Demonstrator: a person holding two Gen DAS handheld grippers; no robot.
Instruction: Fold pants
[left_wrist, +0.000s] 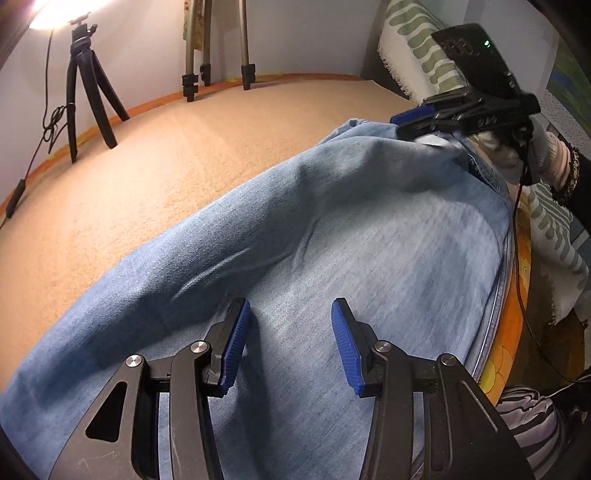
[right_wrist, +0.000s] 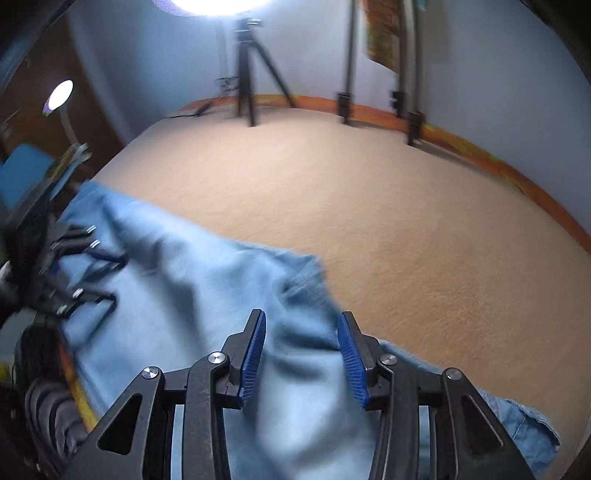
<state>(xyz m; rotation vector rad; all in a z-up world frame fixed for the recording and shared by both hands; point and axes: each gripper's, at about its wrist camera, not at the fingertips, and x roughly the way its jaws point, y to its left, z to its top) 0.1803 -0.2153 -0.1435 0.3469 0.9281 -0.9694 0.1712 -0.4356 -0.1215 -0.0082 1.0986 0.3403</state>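
Light blue denim pants lie spread on a beige carpeted surface. My left gripper is open, its blue pads just above the flat denim with nothing between them. My right gripper shows in the left wrist view at the far waist end, low over the fabric. In the blurred right wrist view the right gripper is open over a rumpled part of the pants. The left gripper shows at the left, open on the denim.
A small black tripod with a cable and a taller tripod stand at the far wall. An orange border edges the surface. A patterned green and white cushion lies at the right.
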